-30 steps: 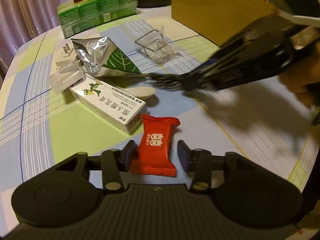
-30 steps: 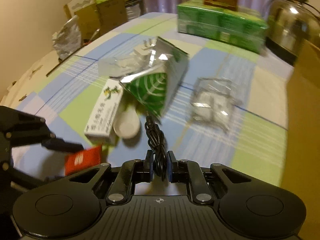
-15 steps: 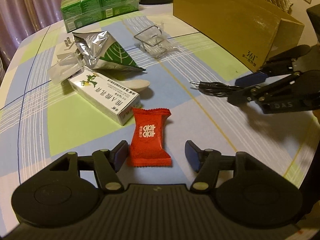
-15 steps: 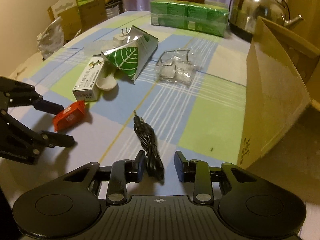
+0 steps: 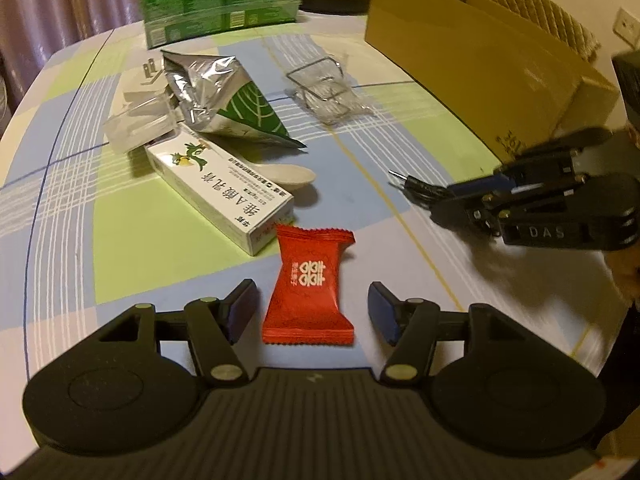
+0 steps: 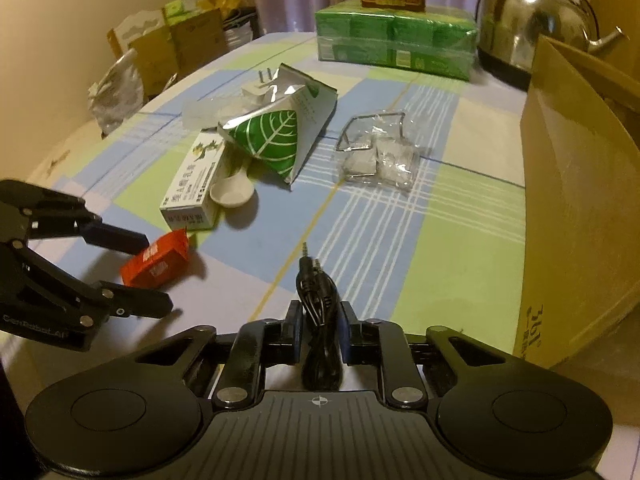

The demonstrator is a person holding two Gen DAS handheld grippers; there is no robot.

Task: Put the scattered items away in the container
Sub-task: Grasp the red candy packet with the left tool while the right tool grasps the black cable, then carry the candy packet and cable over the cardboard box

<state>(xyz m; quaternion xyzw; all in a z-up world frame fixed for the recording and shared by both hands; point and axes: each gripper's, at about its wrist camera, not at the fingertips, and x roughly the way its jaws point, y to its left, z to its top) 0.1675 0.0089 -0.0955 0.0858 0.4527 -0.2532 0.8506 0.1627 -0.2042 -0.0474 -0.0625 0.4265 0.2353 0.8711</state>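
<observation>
Your right gripper (image 6: pixel 318 326) is clamped on the coiled black audio cable (image 6: pixel 316 300) (plug tip pointing forward), with the cardboard box (image 6: pixel 572 200) close on its right. Your left gripper (image 5: pixel 312 310) stands wide, the red candy packet (image 5: pixel 310 284) flat between its fingers, untouched; the white medicine box (image 5: pixel 218 188) lies just ahead-left.

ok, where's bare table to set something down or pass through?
Free: the strip between the clear bag and the cardboard box. Crowded: foil pouch, white box and spoon overlap; red sachet lies beside them.
</observation>
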